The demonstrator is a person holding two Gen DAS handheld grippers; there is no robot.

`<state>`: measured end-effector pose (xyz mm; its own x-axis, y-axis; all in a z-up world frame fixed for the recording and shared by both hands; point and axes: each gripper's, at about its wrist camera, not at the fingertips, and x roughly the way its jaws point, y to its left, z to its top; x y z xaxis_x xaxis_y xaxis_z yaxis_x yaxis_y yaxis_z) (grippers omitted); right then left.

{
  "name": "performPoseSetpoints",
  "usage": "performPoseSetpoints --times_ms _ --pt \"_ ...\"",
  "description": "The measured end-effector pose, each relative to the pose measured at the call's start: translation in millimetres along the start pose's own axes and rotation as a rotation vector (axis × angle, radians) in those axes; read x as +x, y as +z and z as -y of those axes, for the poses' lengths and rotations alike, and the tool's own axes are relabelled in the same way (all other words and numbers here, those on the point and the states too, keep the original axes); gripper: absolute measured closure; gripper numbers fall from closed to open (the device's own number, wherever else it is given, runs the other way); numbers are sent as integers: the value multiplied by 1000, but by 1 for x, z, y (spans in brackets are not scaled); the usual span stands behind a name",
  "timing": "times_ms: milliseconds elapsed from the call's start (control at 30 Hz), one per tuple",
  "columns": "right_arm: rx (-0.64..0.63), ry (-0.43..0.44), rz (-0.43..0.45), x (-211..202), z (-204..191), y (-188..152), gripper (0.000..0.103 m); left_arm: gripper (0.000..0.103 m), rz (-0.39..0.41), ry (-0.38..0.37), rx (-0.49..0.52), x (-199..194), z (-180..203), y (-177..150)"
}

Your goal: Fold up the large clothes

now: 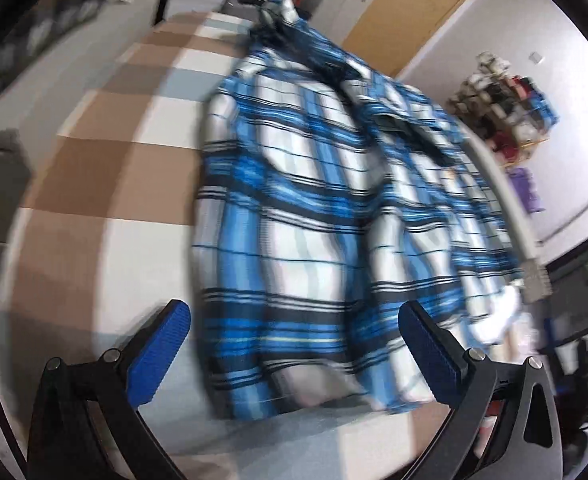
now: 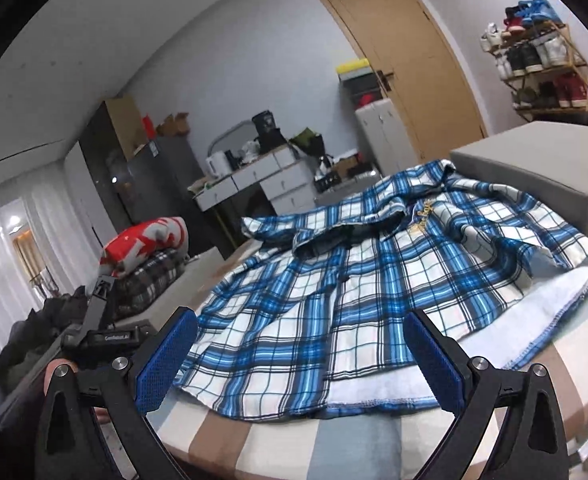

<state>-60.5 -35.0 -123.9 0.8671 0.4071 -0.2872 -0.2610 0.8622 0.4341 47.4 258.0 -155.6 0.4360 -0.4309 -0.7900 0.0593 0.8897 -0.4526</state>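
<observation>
A blue, white and black plaid shirt (image 1: pixel 314 208) lies spread on the checked bed cover (image 1: pixel 106 168); the left wrist view is blurred. My left gripper (image 1: pixel 294 356) is open and empty, its blue pads either side of the shirt's near hem, above it. In the right wrist view the same shirt (image 2: pixel 374 280) lies flat with its collar at the far end and the white inside of the hem turned up on the right. My right gripper (image 2: pixel 300 360) is open and empty just above the near hem.
A grey headboard block (image 2: pixel 534 168) stands right of the shirt. Folded clothes, red-white on dark plaid (image 2: pixel 146 256), lie at the left. My other gripper (image 2: pixel 102 332) shows at the left. A dresser (image 2: pixel 262 184), door (image 2: pixel 406 60) and shoe rack (image 2: pixel 542 56) stand beyond the bed.
</observation>
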Motion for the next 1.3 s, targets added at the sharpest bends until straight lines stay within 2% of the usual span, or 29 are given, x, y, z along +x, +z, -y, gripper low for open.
performPoseSetpoints --times_ms 33,100,233,367,467,500,567,733,800,933,1000,1033,1100,1233,1300 --pt "7 9 1 -2 0 -1 0 2 -12 -53 -16 2 -2 3" --pt "19 32 -5 -2 0 -1 0 2 -8 -105 -45 2 -5 9" --pt "17 58 -7 -4 0 -1 0 2 40 -245 -66 -10 -6 19" --pt "6 65 -3 -4 -1 -1 0 2 89 -362 1 -29 9 23" --pt "19 87 -23 0 0 -2 0 2 98 -426 38 -35 17 25" --pt "24 93 -32 3 1 -3 0 2 94 -424 43 -32 17 25" --pt "20 83 -36 4 1 -2 0 2 79 -362 31 -24 13 27" --pt "6 -31 -33 -1 19 17 0 2 45 -322 7 -13 2 21" --pt "23 -126 -34 -10 42 36 0 2 43 -300 25 -14 1 19" --pt "117 -153 -17 -32 104 67 0 2 8 -291 10 -2 -9 15" --pt "178 -219 -20 -43 144 80 0 2 10 -313 -16 3 -15 13" --pt "205 -251 -46 -44 161 85 0 2 32 -314 -8 0 -16 11" --pt "264 -281 -104 -41 194 89 0 2 27 -307 26 0 -12 9" --pt "363 -274 -243 -18 244 82 0 6 46 -303 29 -3 -14 8" --pt "408 -255 -312 0 262 74 1 24 54 -292 17 -4 -18 8"
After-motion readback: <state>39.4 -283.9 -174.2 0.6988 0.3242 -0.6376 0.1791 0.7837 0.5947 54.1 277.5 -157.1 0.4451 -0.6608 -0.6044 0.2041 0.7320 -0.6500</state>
